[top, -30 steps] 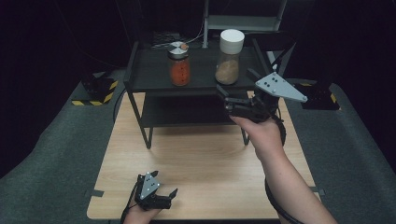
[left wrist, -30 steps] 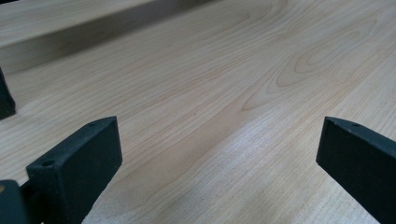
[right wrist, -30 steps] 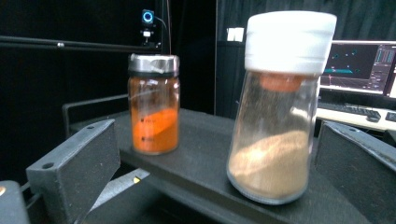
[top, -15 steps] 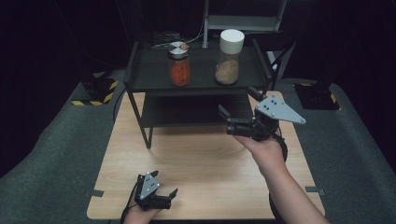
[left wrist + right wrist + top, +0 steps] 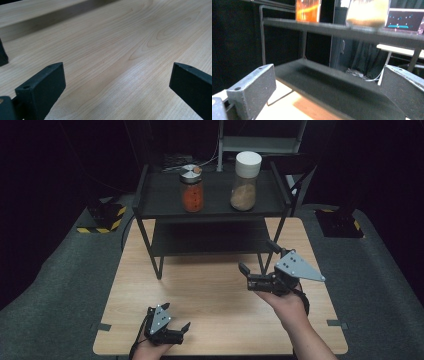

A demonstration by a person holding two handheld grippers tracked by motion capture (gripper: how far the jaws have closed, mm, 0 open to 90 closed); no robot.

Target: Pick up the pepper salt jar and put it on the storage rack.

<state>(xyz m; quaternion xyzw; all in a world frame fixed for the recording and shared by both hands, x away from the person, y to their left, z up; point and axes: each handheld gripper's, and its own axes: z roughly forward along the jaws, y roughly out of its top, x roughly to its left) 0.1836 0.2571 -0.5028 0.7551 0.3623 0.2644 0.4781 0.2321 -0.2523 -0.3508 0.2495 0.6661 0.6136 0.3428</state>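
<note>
A black two-tier shelf rack (image 5: 165,205) stands at the far side of the wooden table (image 5: 210,295). Its top tier carries a jar of orange contents with a silver lid (image 5: 191,190) and a jar of tan contents with a white lid (image 5: 245,182). My right gripper (image 5: 258,257) hovers open and empty in front of the rack's right leg. In the right gripper view the gripper (image 5: 329,85) faces the lower tier (image 5: 332,82), with the orange jar (image 5: 308,10) and tan jar (image 5: 367,12) above. My left gripper (image 5: 176,316) rests open near the table's front edge; in its own view the left gripper (image 5: 117,77) has bare wood between its jaws.
Grey carpet (image 5: 60,285) surrounds the table. A black block on yellow-black striped tape (image 5: 102,217) lies on the floor at the left, and another dark block (image 5: 340,222) at the right. The rack's front left leg (image 5: 159,270) stands on the table.
My right gripper has drawn back from the rack's top tier, toward the person and down over the table. The left gripper has stayed put.
</note>
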